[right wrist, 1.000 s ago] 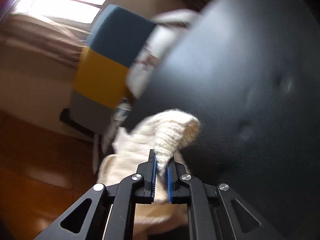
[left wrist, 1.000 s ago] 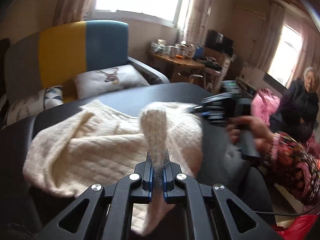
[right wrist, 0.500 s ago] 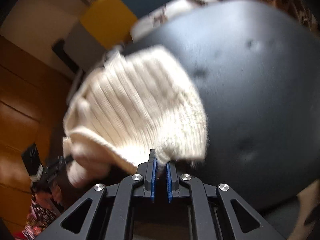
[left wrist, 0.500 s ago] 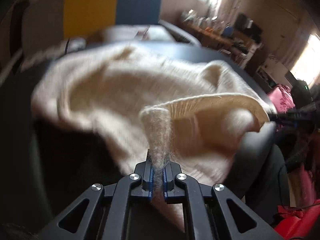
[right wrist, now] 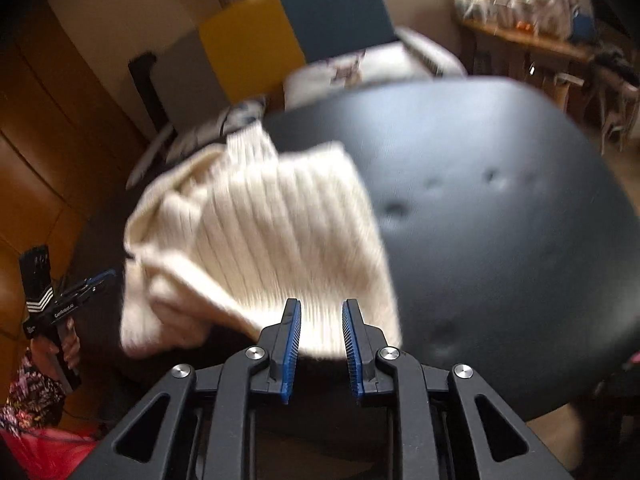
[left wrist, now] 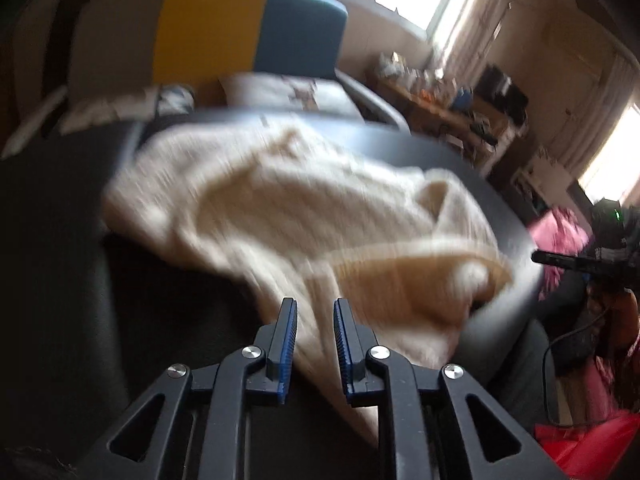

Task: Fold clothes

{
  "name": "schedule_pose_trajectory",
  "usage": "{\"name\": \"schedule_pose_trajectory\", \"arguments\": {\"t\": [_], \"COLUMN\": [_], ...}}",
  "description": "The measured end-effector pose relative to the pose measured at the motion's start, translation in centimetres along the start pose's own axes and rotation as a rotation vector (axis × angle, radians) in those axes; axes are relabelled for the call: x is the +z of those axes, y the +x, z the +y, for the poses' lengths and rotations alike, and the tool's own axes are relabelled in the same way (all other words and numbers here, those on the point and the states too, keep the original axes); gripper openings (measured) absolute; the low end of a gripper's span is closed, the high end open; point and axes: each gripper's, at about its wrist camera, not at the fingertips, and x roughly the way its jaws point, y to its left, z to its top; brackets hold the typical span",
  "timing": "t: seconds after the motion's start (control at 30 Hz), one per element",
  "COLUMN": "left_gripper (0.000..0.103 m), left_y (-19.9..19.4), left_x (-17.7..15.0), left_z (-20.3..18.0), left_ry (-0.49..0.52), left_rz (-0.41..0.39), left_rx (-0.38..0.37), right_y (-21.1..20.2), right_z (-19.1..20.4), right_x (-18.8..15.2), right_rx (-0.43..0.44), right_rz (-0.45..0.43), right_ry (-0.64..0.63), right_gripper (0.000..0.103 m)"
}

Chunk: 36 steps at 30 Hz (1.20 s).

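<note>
1. though both views are blurred, the black padded surface [right wrist: 500,208] plainly fills most of the scene, with a yellow-and-blue chair [right wrist: 292,28] beyond its far edge.
2. the cream knit sweater [left wrist: 304,216] lies rumpled on that surface, off toward the left-hand side; its long axis runs roughly across, from one gripper toward the other, and one edge is turned over on itself.
3. the left gripper [left wrist: 315,312] stands parted and holds nothing — a trailing end of the knit lies just ahead of and under its tips, whether touching i cannot tell.
4. the right gripper [right wrist: 321,312] is likewise spread and empty, the ribbed hem right in front of it.
5. both sit equally near, one at each end, so the next fold likely needs both to re-grip — the left at the trailing end.
</note>
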Motion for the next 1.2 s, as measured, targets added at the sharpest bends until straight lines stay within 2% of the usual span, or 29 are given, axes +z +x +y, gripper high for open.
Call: {"name": "schedule_pose_trajectory", "arguments": {"t": [0.07,0.13,0.2,0.3,0.4,0.47,0.6,0.7,0.73,0.77,0.8,0.83,0.9,0.93,1.07,1.1,1.2], "left_gripper": [0.020,0.020,0.020,0.020,0.020,0.020,0.020,0.022,0.022,0.022,0.023,0.023,0.023,0.023,0.023,0.023,0.023], "left_y": [0.4,1.8,3.8,7.5,10.7,11.7,11.8,11.7,11.7,11.6,11.5,11.5,11.4,11.4,12.4,12.6,13.2], "left_x": [1.7,3.1,4.1,5.0,4.6,4.1,4.0,4.0,4.0,3.8,3.7,3.7,3.6,3.7,5.2,5.6,6.9], "left_z": [0.4,0.6,0.5,0.4,-0.1,0.0,0.9,1.6,1.7,1.9,2.1,2.2,2.1,2.1,2.4,2.9,4.2], "left_ry": [-0.012,-0.015,-0.003,0.019,0.062,0.068,0.028,0.031,0.037,0.045,0.054,0.063,0.081,0.094,0.187,0.190,0.160], "left_rz": [-0.019,-0.005,0.028,0.110,0.186,0.201,0.197,0.210,0.212,0.212,0.211,0.210,0.213,0.216,0.217,0.215,0.216], "left_rx": [0.019,0.053,0.106,0.186,0.248,0.293,0.268,0.259,0.258,0.257,0.256,0.254,0.260,0.269,0.393,0.422,0.441], "right_y": [0.6,1.8,3.5,6.6,9.8,12.0,16.6,20.8,21.7,22.3,22.4,22.0,21.0,20.5,17.3,16.5,14.3], "right_z": [1.2,2.6,4.5,7.1,9.6,10.8,11.8,11.6,11.5,11.5,11.6,11.5,11.1,10.9,9.3,8.7,6.5], "right_x": [2.1,4.0,5.5,7.1,8.9,10.4,13.4,13.5,13.1,12.5,12.2,12.1,12.2,12.3,14.0,14.5,16.2], "right_rx": [-0.007,-0.020,-0.028,-0.030,-0.101,-0.129,-0.114,-0.124,-0.133,-0.143,-0.140,-0.124,-0.091,-0.080,-0.099,-0.114,-0.172], "right_rz": [-0.019,-0.029,-0.024,0.002,0.042,0.063,0.182,0.348,0.373,0.372,0.359,0.338,0.296,0.276,0.170,0.142,0.044], "right_ry": [-0.020,-0.058,-0.101,-0.193,-0.322,-0.384,-0.396,-0.371,-0.376,-0.388,-0.397,-0.386,-0.342,-0.324,-0.282,-0.269,-0.209], "right_gripper": [0.024,0.040,0.046,0.047,0.048,0.048,0.048,0.048,0.048,0.046,0.035,0.020,0.015,0.013,0.013,0.012,0.012]}}
